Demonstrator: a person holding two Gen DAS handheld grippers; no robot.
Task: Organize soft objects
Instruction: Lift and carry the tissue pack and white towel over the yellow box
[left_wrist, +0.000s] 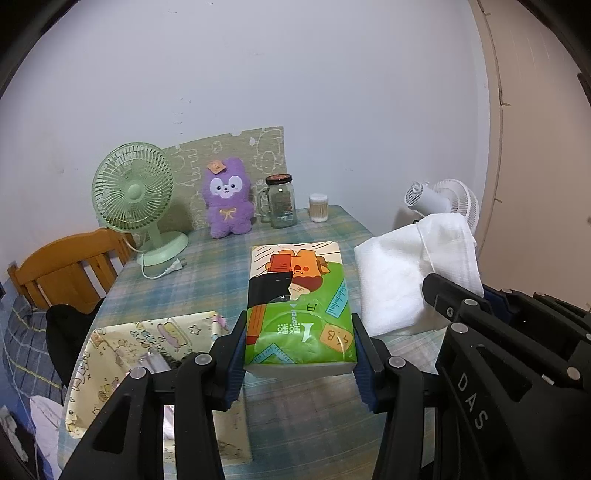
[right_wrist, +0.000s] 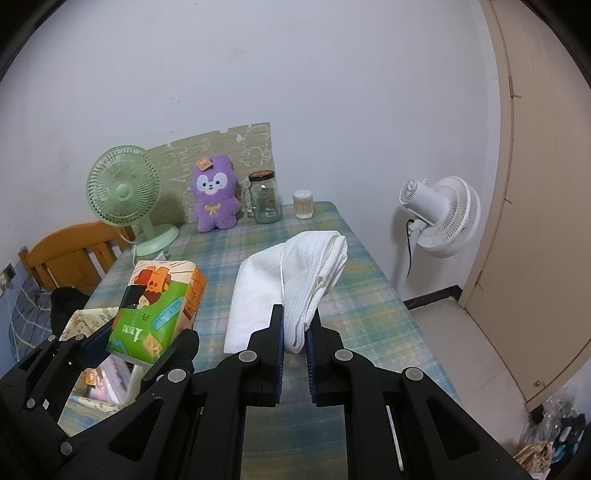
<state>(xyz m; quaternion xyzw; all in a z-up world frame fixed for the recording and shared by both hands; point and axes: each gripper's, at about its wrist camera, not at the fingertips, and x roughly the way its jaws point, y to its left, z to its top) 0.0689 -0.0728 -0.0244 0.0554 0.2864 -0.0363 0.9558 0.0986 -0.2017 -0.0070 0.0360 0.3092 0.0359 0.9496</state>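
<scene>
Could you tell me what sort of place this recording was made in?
Most likely a room in someone's home: a table with a plaid tablecloth stands against the wall, bearing a purple plush toy and a green desk fan, with a wooden chair beside it and an interior door.

A lived-in room of a home. A table (right_wrist: 343, 236) under a checked cloth stands against a plain wall, with a wooden chair (right_wrist: 70, 254) at its left side. On it, at the wall end, stand a green desk fan (right_wrist: 125, 195), a purple plush toy (right_wrist: 214, 194), a glass jar (right_wrist: 264, 199) and a tub of cotton swabs (right_wrist: 303, 205). A white floor fan (right_wrist: 443, 218) stands right of the table, beside a door (right_wrist: 543, 184).
</scene>
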